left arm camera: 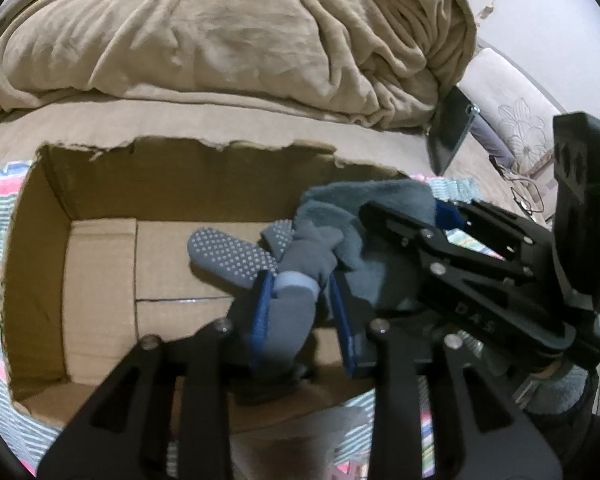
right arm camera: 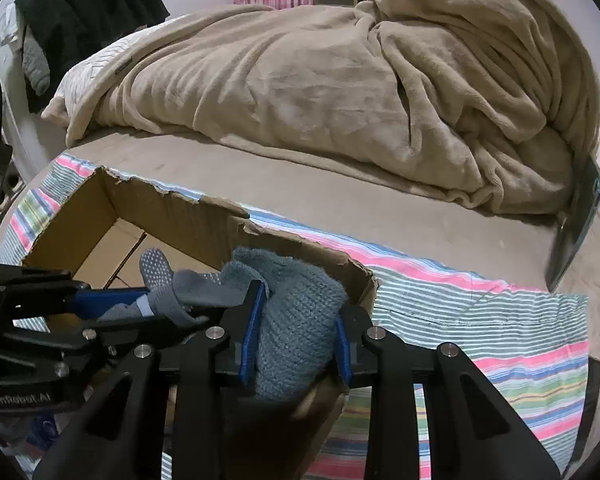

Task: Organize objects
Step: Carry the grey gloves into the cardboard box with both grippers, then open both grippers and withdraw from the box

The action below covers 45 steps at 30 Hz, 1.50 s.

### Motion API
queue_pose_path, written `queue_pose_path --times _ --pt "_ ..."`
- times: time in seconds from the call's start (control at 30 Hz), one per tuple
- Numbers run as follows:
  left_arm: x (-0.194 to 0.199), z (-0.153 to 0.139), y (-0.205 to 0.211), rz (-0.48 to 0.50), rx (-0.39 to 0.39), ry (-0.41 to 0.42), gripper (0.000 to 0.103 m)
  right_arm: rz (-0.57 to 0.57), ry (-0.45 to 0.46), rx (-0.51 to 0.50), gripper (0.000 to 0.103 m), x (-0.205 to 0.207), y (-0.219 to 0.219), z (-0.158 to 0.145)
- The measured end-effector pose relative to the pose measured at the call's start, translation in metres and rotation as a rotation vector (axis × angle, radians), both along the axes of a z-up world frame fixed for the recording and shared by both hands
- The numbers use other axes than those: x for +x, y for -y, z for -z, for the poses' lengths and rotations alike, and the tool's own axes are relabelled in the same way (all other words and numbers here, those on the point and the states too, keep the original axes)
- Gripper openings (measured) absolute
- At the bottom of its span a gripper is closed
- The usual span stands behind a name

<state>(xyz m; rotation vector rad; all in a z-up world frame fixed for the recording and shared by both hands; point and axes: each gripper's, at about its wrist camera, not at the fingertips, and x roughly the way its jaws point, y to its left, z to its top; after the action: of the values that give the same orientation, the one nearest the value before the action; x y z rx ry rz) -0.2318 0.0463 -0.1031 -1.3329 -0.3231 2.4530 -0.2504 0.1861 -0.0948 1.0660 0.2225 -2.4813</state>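
An open cardboard box with torn edges lies on the bed. My left gripper is shut on a grey dotted glove and holds it over the box; the glove also shows in the right wrist view. My right gripper is shut on a blue-grey knitted cloth at the box's right edge. In the left wrist view the right gripper sits at the right with the cloth in it.
A crumpled beige blanket is piled behind the box. A striped cloth lies under the box. A dark flat panel stands at the right. Black clothes hang at the far left.
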Motion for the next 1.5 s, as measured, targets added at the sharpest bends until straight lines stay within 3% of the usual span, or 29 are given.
queue_pose_path --times 0.03,0.1,0.17,0.23,0.3,0.33,0.97,1.5 --pt "0.001 -0.001 0.001 -0.008 -0.002 0.003 0.035 -0.003 0.004 -0.011 0.039 0.0 -0.001 -0.002" --pt "0.005 -0.004 0.004 -0.021 -0.013 -0.003 0.038 -0.002 0.008 -0.037 0.062 0.002 -0.004 -0.008" --pt "0.009 -0.008 0.006 -0.033 -0.026 -0.01 0.043 -0.012 0.012 -0.072 0.069 0.006 -0.007 -0.016" --pt "0.015 -0.014 0.009 -0.045 -0.032 -0.025 0.052 0.005 0.008 -0.069 0.07 0.011 -0.01 -0.023" --pt "0.022 -0.02 0.013 -0.061 -0.029 -0.043 0.068 0.013 0.013 -0.08 0.07 0.016 -0.012 -0.029" --pt "0.026 -0.025 0.015 -0.07 -0.028 -0.054 0.068 0.019 0.017 -0.087 0.07 0.02 -0.014 -0.033" --pt "0.113 -0.087 0.041 -0.131 -0.105 -0.18 0.069 0.014 -0.032 -0.116 0.07 0.105 -0.013 -0.086" --pt "0.16 -0.073 0.064 -0.177 -0.114 -0.151 0.069 0.006 0.008 -0.112 0.07 0.154 -0.008 -0.079"
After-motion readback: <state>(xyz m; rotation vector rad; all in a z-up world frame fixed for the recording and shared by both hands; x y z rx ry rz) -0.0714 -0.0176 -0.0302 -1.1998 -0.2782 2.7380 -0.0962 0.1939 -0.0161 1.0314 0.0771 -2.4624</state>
